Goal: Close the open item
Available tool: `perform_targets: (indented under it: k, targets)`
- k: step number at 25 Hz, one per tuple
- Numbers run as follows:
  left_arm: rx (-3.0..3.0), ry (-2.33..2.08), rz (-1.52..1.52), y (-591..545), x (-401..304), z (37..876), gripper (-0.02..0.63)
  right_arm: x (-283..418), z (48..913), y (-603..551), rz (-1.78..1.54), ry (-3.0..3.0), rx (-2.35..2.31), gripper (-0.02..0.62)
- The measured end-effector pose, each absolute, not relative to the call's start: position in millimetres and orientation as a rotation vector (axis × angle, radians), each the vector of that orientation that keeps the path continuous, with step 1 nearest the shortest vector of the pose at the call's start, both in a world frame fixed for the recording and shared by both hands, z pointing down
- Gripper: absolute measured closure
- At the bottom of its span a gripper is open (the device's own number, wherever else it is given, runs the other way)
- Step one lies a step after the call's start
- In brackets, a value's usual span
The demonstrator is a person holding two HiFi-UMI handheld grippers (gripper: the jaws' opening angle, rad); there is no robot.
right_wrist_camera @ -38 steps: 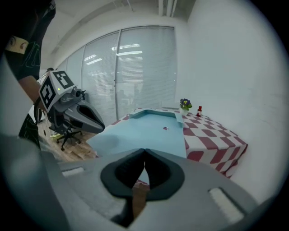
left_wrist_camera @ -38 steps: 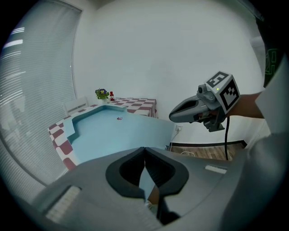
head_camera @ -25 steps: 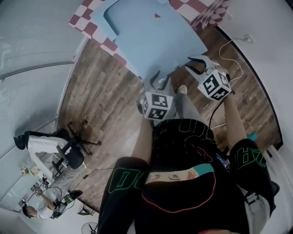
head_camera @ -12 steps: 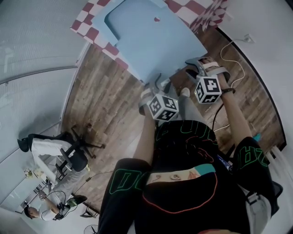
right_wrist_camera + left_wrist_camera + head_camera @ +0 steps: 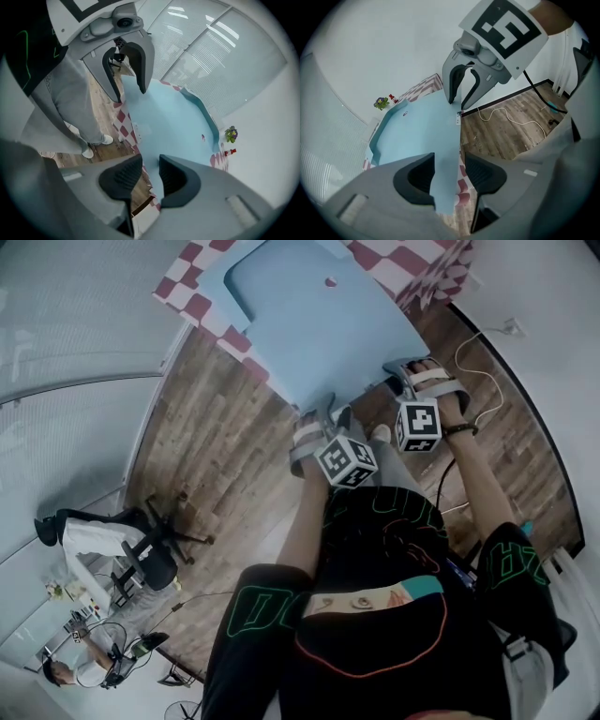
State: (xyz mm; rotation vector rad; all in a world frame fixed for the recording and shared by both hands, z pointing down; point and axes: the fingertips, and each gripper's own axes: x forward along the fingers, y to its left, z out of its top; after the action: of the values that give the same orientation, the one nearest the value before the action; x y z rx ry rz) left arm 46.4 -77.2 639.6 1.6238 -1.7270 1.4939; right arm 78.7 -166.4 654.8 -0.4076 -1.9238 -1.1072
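Light-blue panel (image 5: 309, 324): juts from the red-checked unit (image 5: 199, 304) over the wood floor (image 5: 216, 427) | left gripper (image 5: 447, 171): jaws closing astride its near edge, not yet pinching | right gripper (image 5: 151, 173): likewise, alongside.

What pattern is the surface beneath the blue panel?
Red-and-white checks; the surface shows best in the head view.

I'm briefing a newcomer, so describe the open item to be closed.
Start at the red-and-white checkered unit by the white wall. A flat light blue panel juts from it over the wooden floor. It alone is plain blue, with one small red spot.
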Motion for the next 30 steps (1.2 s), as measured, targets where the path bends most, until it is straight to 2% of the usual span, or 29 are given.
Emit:
perform_targets:
  k: [13, 16, 18, 30]
  targets:
    - [1.656, -1.736, 1.642, -75.3, 43.7, 630.7, 0.407, 78.6, 625.5, -167.1, -1.172, -1.969, -0.342, 0.538]
    - [1.658, -1.794, 1.631, -76.2, 38.1, 616.4, 0.445, 76.4, 613.5, -168.1, -1.191, -1.99, -0.329, 0.546]
    - [1.651, -1.84, 1.614, -77.7, 33.5, 604.8, 0.494, 75.7, 608.5, -167.2, -1.199, -2.008, -0.337, 0.552]
    - [1.667, -1.971, 1.676, -85.3, 14.0, 548.2, 0.563, 62.2, 561.8, -171.9, -1.293, -2.063, -0.293, 0.575]
